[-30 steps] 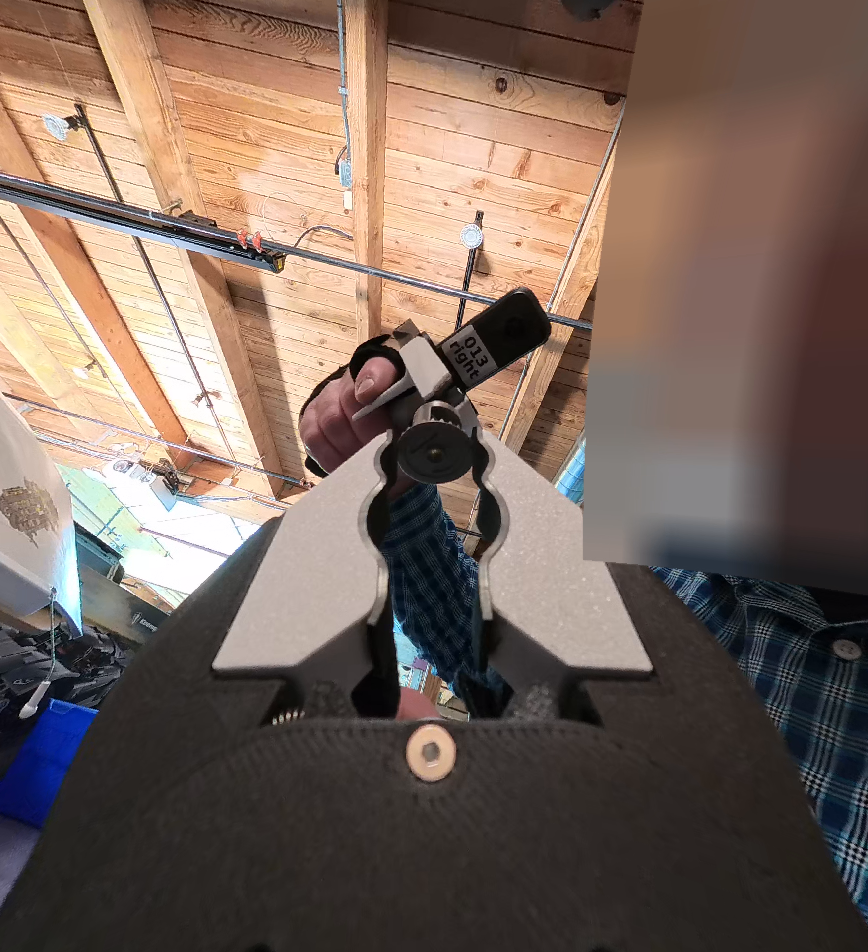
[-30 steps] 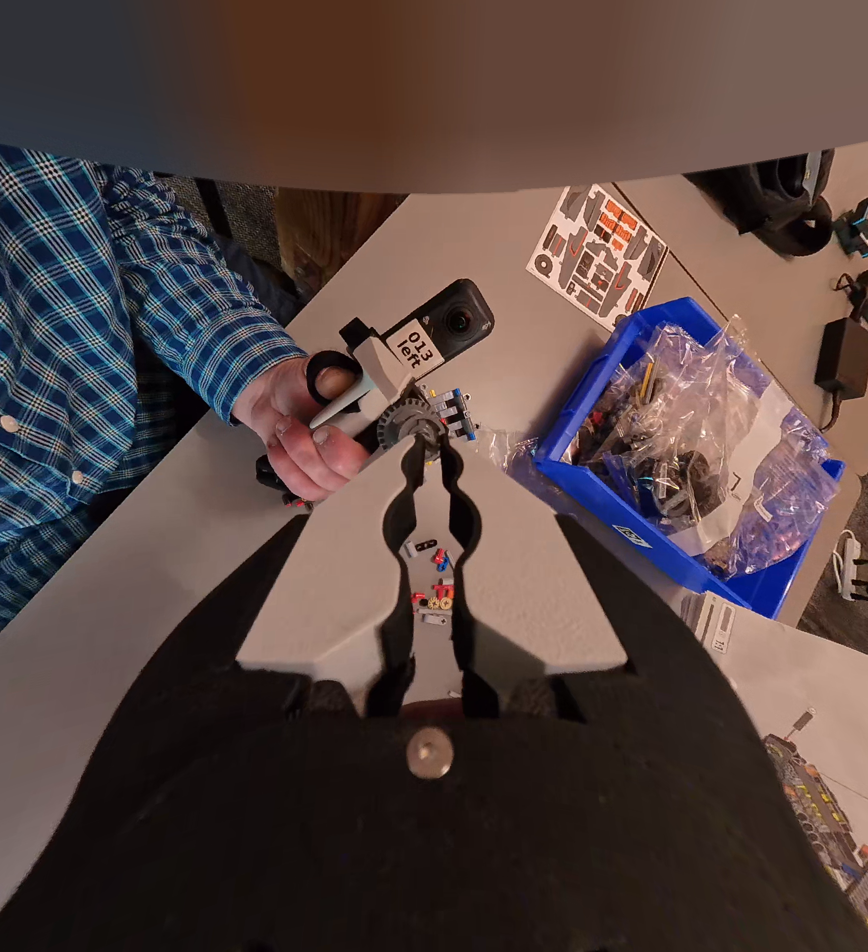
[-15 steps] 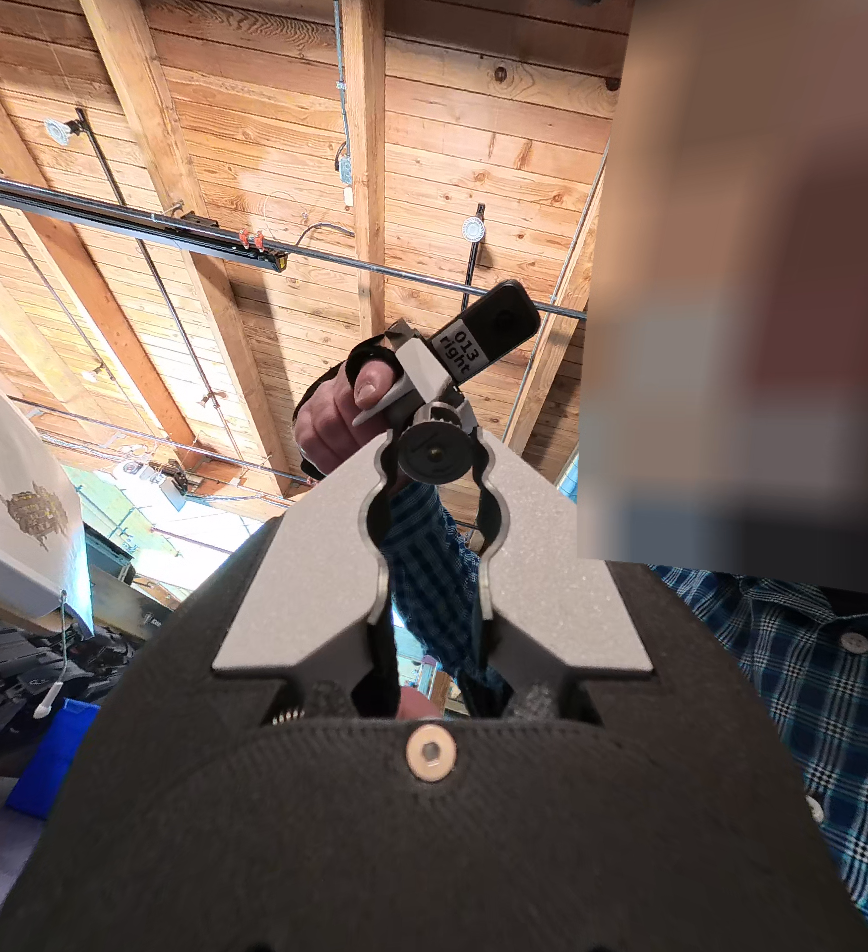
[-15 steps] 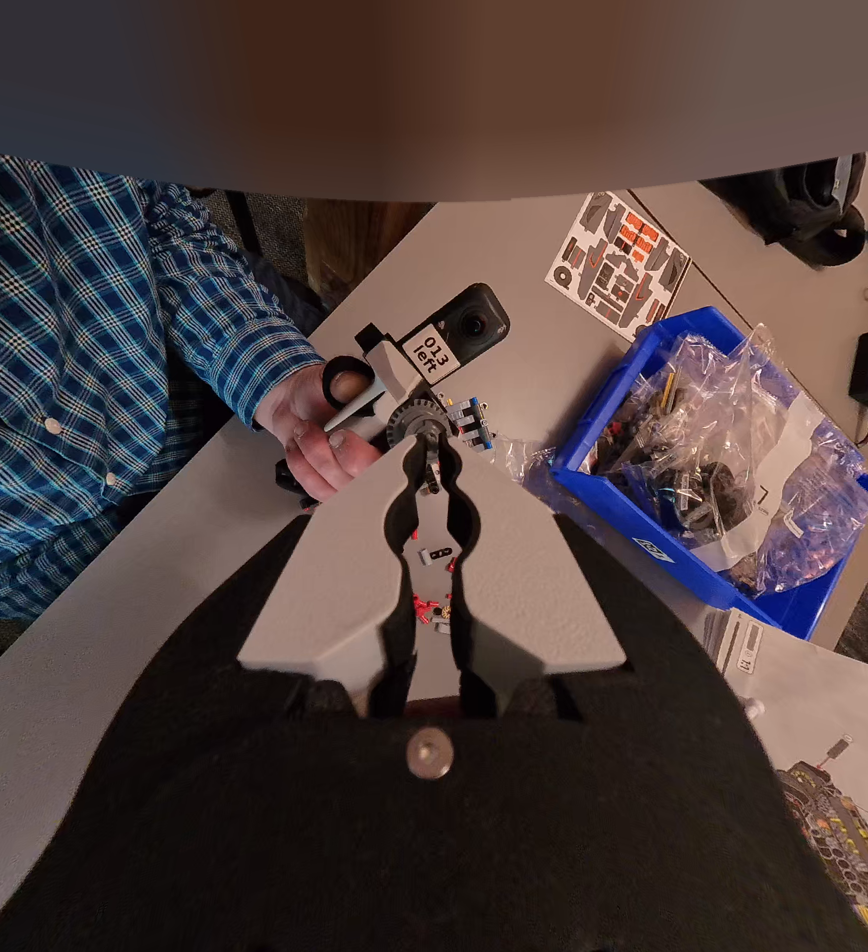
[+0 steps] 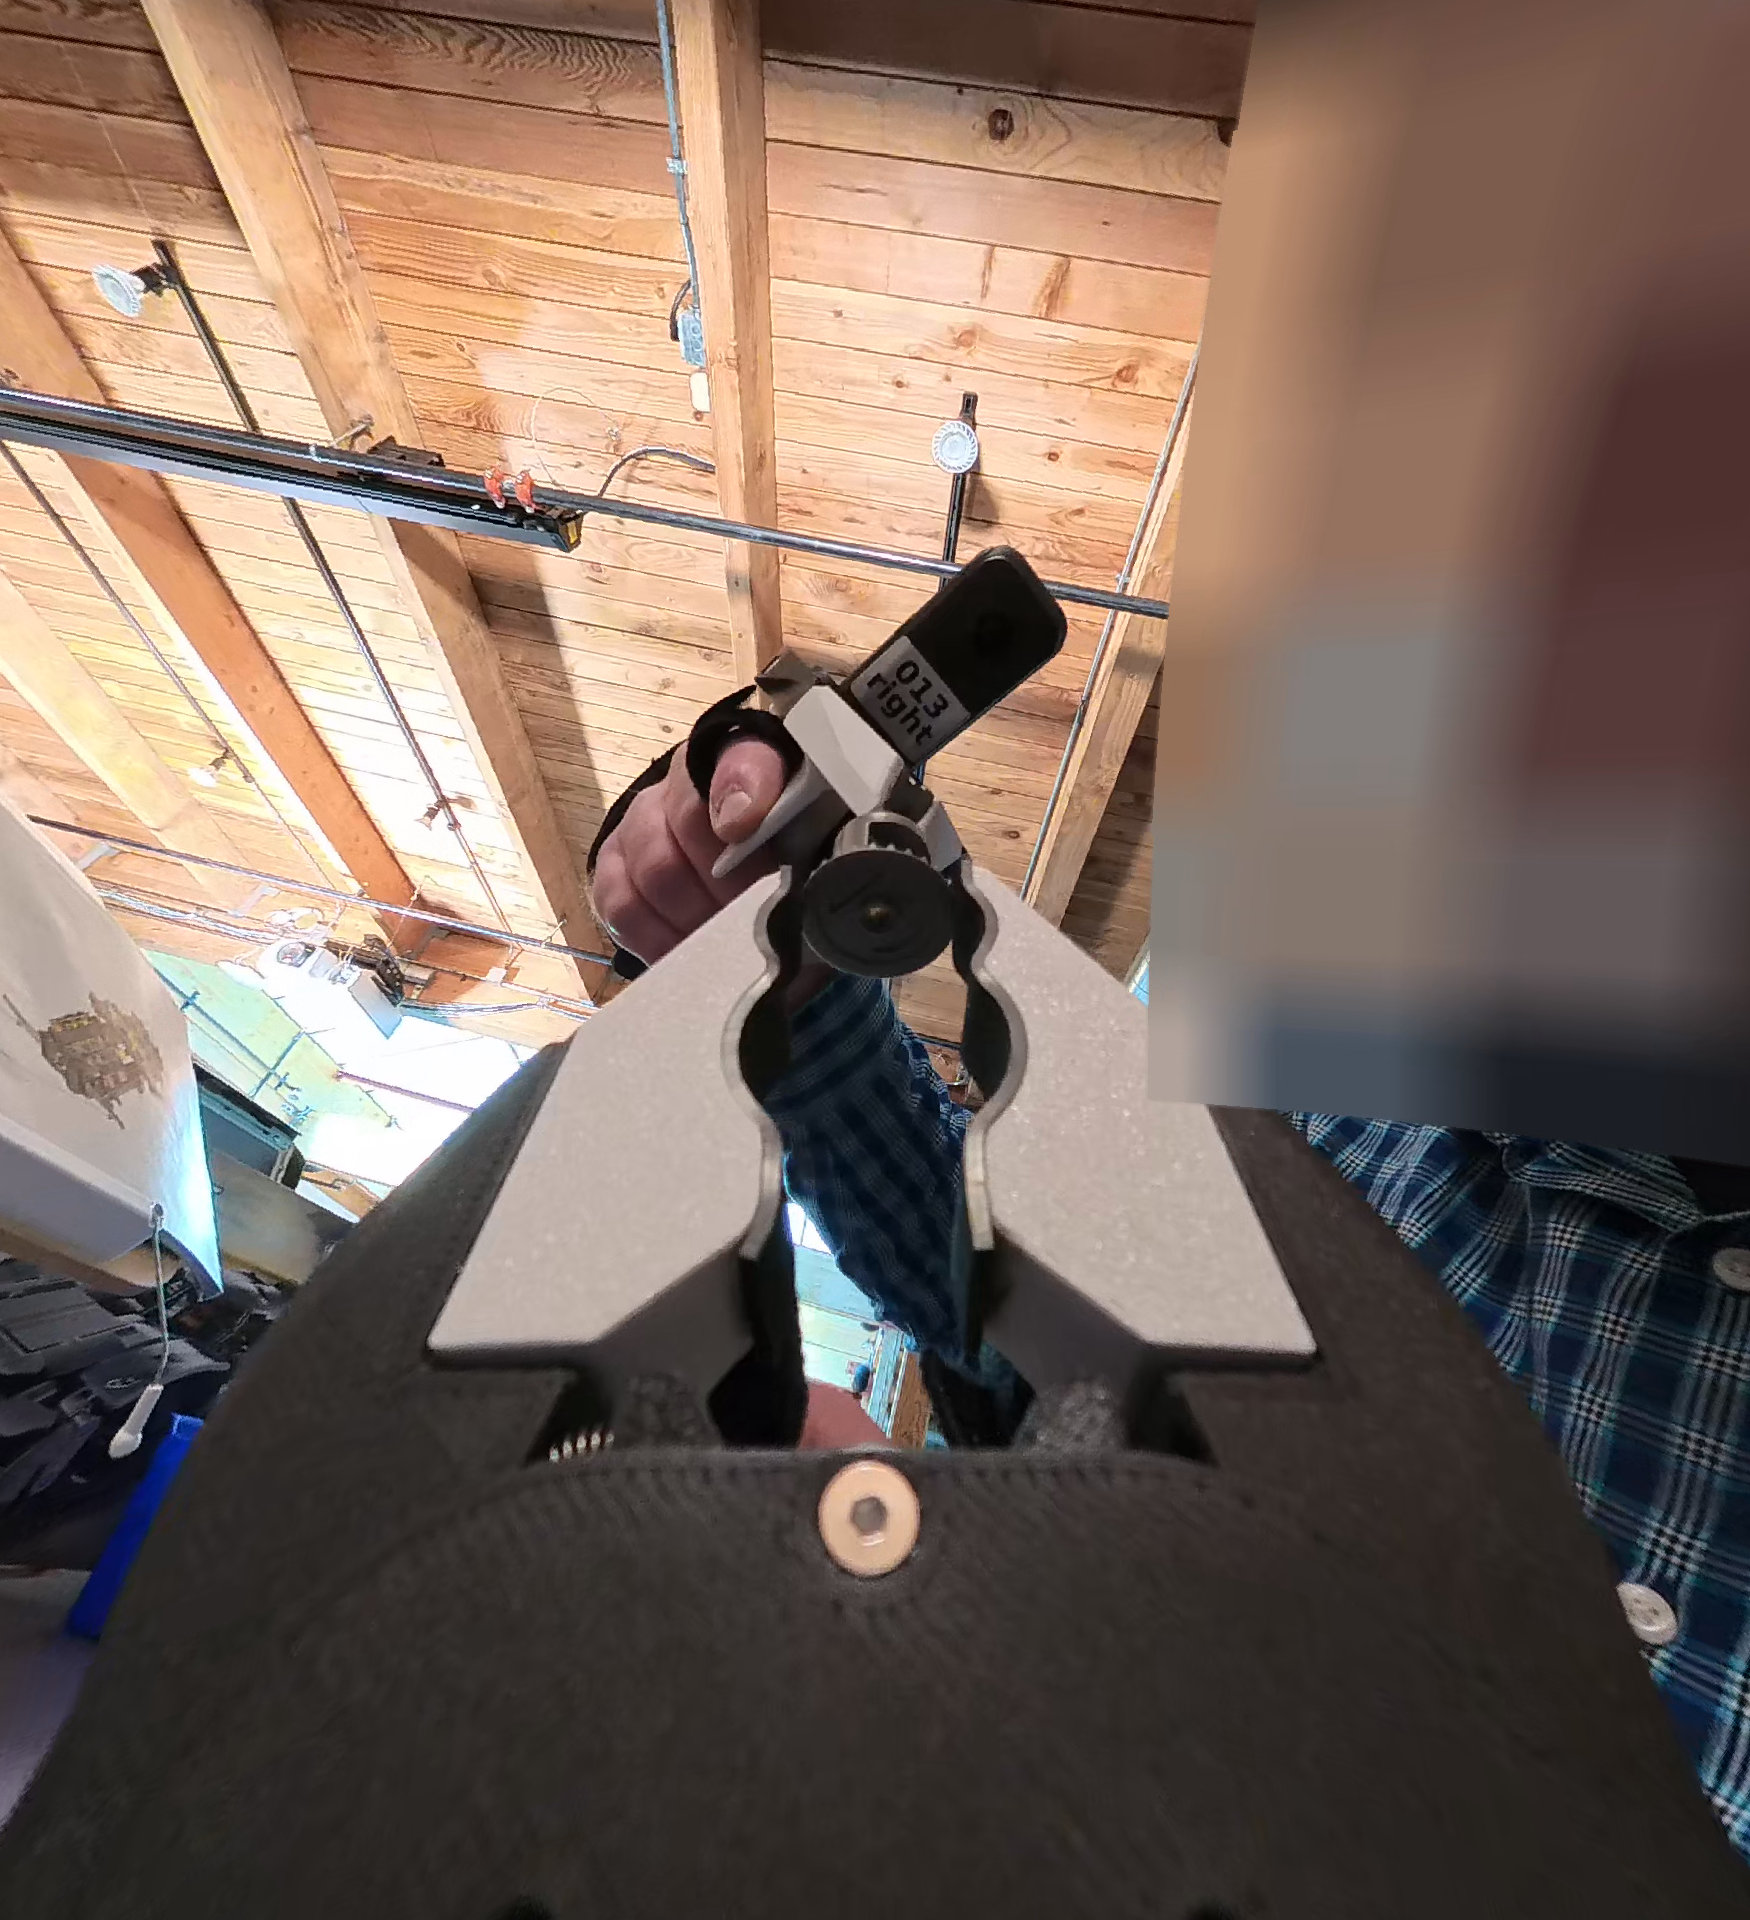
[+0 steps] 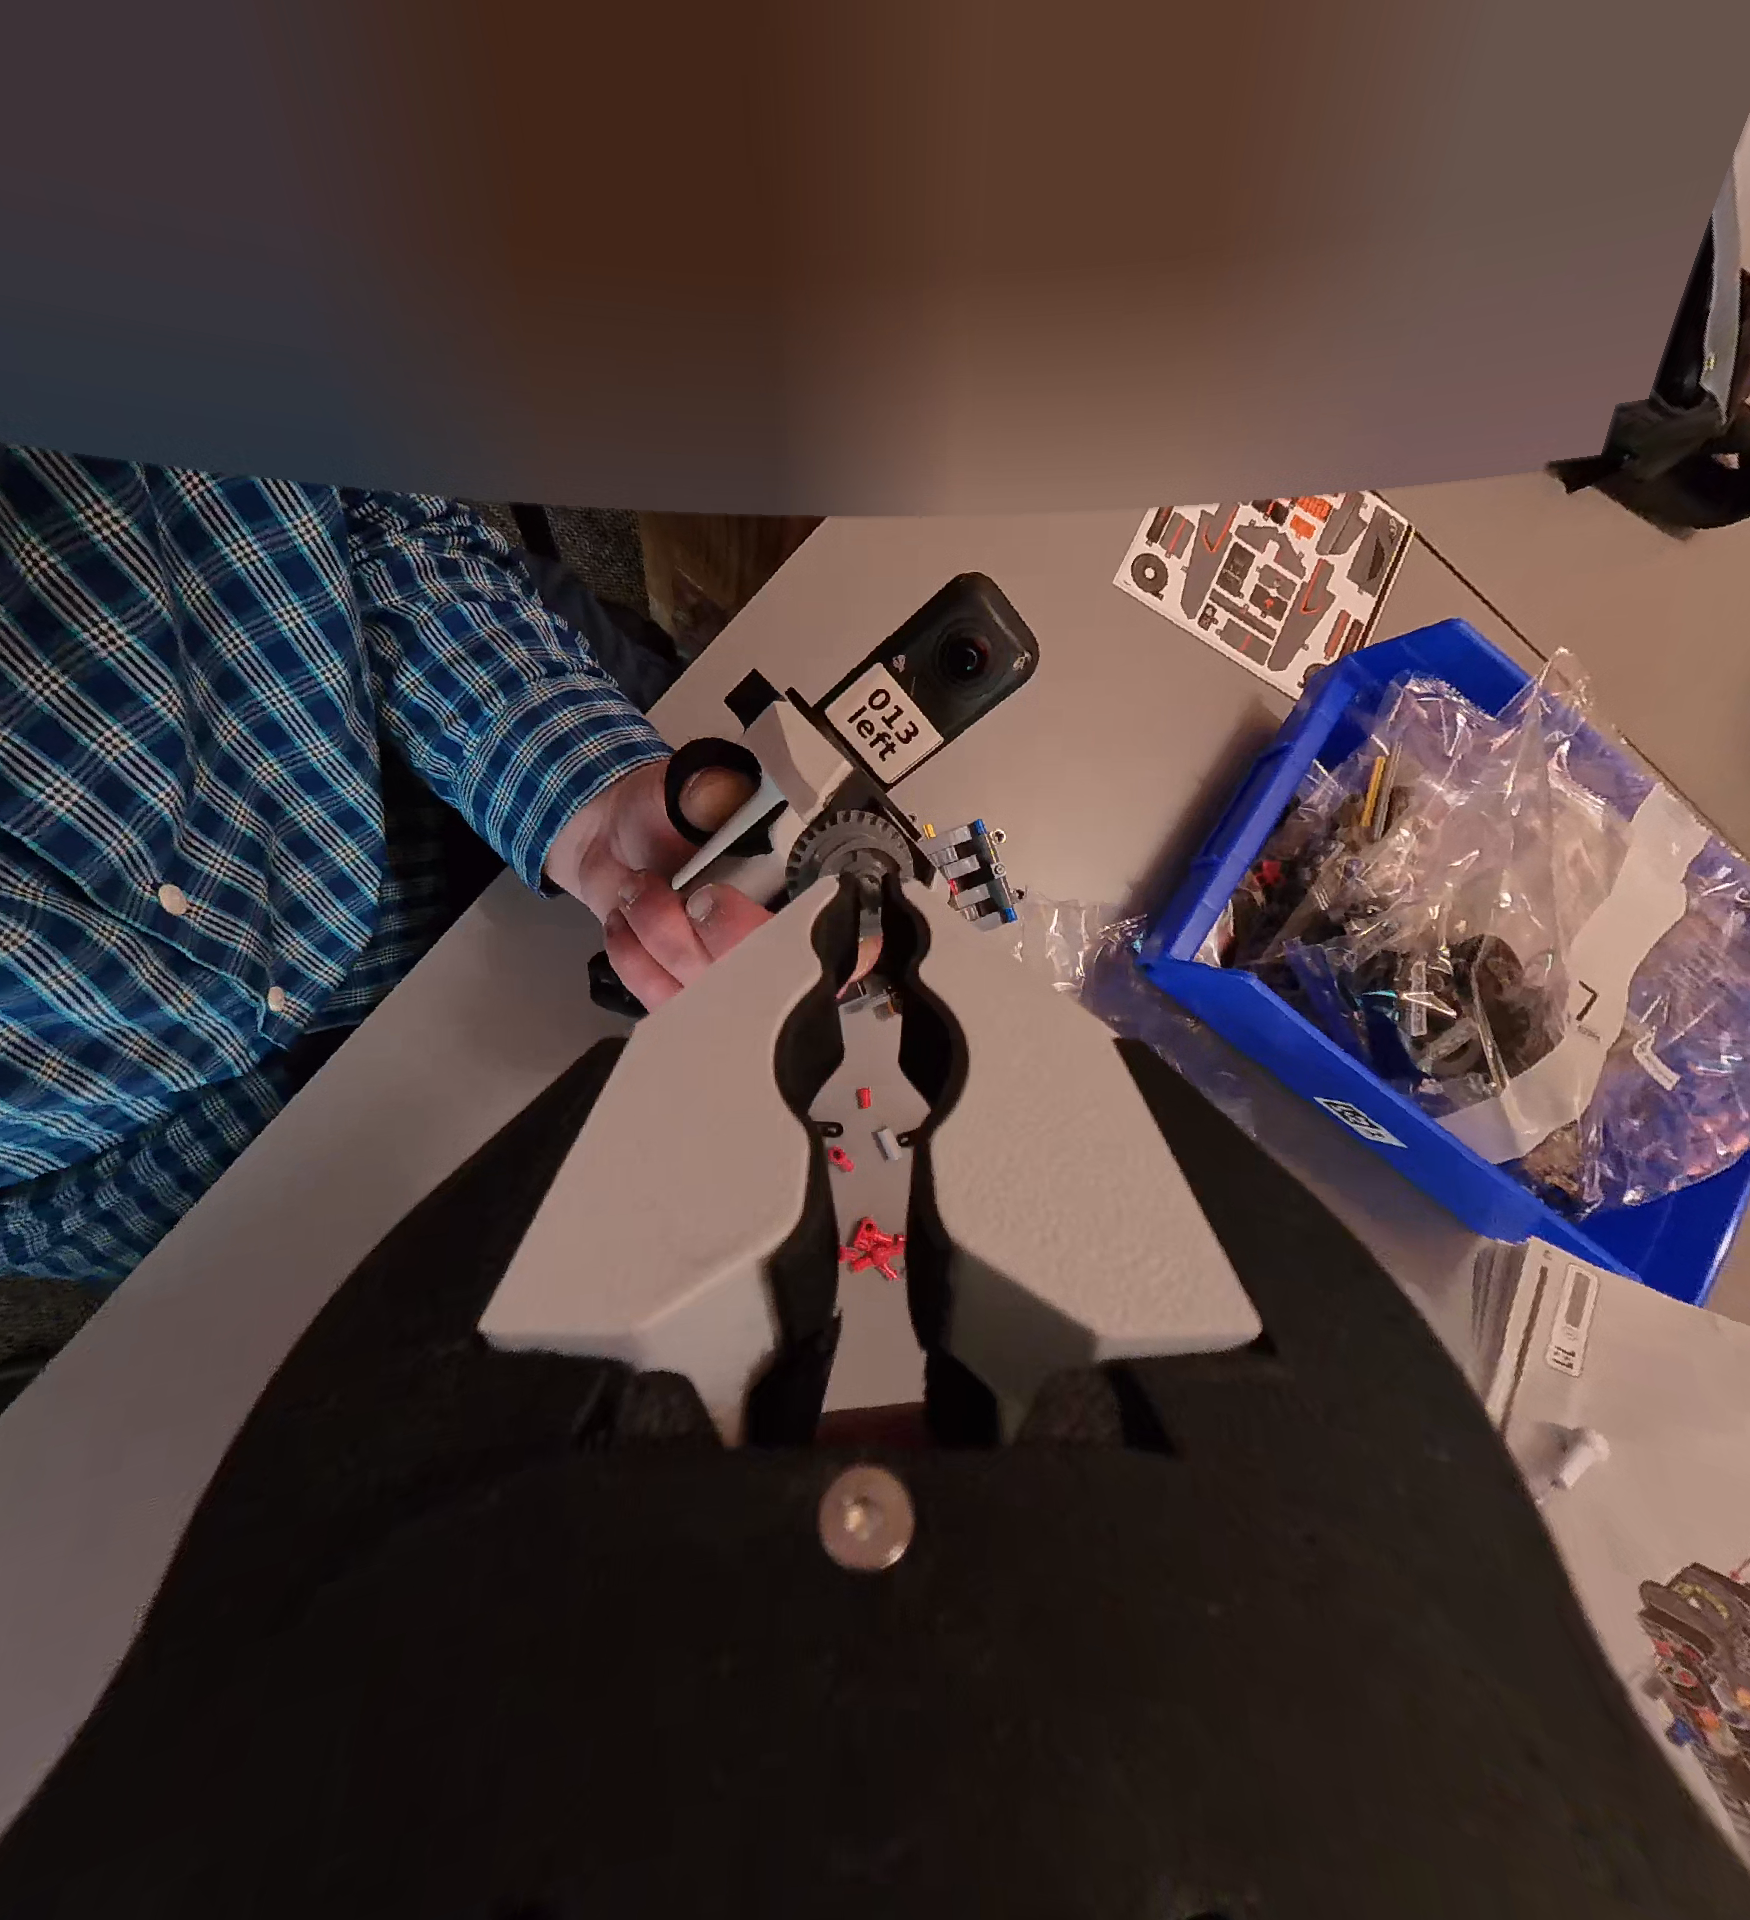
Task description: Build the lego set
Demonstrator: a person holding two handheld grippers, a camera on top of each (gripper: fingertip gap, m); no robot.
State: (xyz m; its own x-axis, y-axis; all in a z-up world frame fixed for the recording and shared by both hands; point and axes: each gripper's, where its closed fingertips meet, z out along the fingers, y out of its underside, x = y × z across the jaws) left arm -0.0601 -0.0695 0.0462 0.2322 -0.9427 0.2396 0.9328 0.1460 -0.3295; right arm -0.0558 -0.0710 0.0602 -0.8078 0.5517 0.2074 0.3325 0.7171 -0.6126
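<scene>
My left gripper (image 5: pixel 876 920) points up and is shut on a small lego assembly, which shows as a dark round disc (image 5: pixel 876 925) between its tips. In the right wrist view that assembly is a grey toothed gear (image 6: pixel 829 852) with a grey and blue block (image 6: pixel 975 868) on its side. My right gripper (image 6: pixel 855 899) meets it tip to tip from above, shut on a thin dark piece (image 6: pixel 866 920) at the gear's hub. Both are held above the grey table (image 6: pixel 331 1299). Loose red pins (image 6: pixel 871 1247) and a small grey piece (image 6: pixel 886 1141) lie below.
A blue bin (image 6: pixel 1266 997) with plastic bags of parts stands at the right. A sticker sheet (image 6: pixel 1266 592) lies behind it and an instruction booklet (image 6: pixel 1681 1558) at the lower right. The person's plaid-shirted body (image 6: pixel 175 779) is at the left. Wooden ceiling beams (image 5: pixel 736 312) fill the left wrist view. My left and right fingertips are right by each other.
Both grippers stay joined at the tips with grips unchanged. The right wrist view has drifted, so the bin sits farther right and the loose pieces lower between the fingers.
</scene>
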